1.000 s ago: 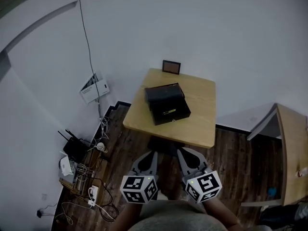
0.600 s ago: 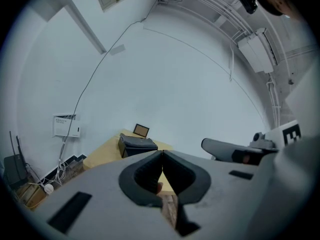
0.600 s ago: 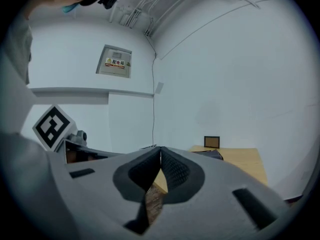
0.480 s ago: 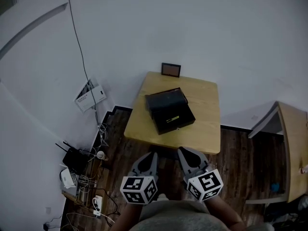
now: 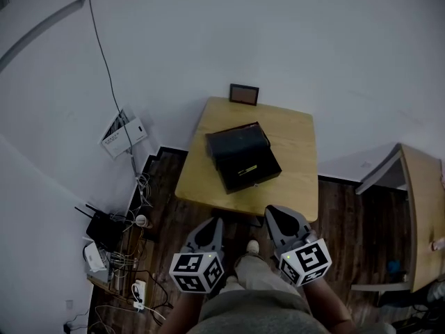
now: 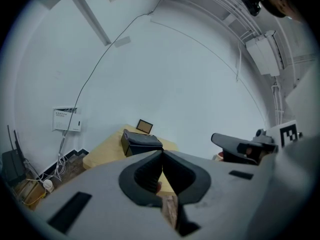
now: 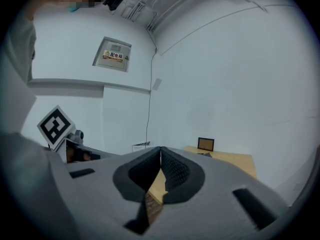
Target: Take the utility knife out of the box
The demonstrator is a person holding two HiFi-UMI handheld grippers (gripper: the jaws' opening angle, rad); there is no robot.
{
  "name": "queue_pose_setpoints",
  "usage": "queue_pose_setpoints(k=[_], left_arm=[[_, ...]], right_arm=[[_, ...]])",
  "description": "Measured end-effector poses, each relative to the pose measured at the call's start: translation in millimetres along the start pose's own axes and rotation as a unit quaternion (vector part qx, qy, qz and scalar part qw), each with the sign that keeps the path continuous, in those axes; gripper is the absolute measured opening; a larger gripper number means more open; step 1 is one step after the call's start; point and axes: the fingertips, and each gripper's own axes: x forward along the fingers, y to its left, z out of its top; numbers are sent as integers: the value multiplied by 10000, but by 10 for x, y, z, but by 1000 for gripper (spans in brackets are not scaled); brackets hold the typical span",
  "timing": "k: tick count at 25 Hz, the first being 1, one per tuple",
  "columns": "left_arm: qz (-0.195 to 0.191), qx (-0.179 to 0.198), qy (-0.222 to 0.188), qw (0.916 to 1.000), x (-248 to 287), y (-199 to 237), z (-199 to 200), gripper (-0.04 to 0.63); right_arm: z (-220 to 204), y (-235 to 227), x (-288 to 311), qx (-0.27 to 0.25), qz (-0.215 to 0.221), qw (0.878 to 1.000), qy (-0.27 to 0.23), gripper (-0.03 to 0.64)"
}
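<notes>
**A:** Head view?
**B:** Left tongs [image 5: 214,223] and right tongs [image 5: 272,213] are hovering side by side, short of the table [image 5: 299,186]. The open box [image 5: 240,145] is lying ahead of both, and the knife [image 5: 245,170] is showing as a yellow strip inside.
**A:** Left gripper view?
**B:** Jaws are pressing together, empty.
**A:** Right gripper view?
**B:** Jaws are pressing together too, pinching nothing.

White walls [image 5: 292,40], dark wood floor [image 5: 348,221].

Grey left gripper [image 5: 213,223] and right gripper [image 5: 274,213] — black-padded fingers [image 6: 145,174], black-and-white marker cubes [image 5: 198,271] — greyish trousers [image 5: 254,274]
</notes>
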Motion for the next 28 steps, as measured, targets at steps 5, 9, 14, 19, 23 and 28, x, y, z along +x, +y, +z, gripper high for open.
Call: queue_pose_setpoints(k=[5,9,14,19,23,28], left_arm=[[133,16,-7,9999,200,116,72,4],[232,-33,-37,9997,431,203,183,4],[360,-92,-103,9993,743,281,335,3],[503,-211,-171,9984,1032,346,472,3],[604,-217,-218,9977,1242,372,579,3],[762,-253,-255,9964,1454,414,636,3]], right_arm=[[26,-172,268,16,120,9999,-30,0],[76,-327,517,-13,259,9997,-28,2],[155,-554,815,-80,446,9990,-20,0],[217,-796,1063,-151,620,9980,13,1],[249,-970,1265,-209,762,9969,63,0],[228,-1113,1504,-343,1032,9940,152,1]])
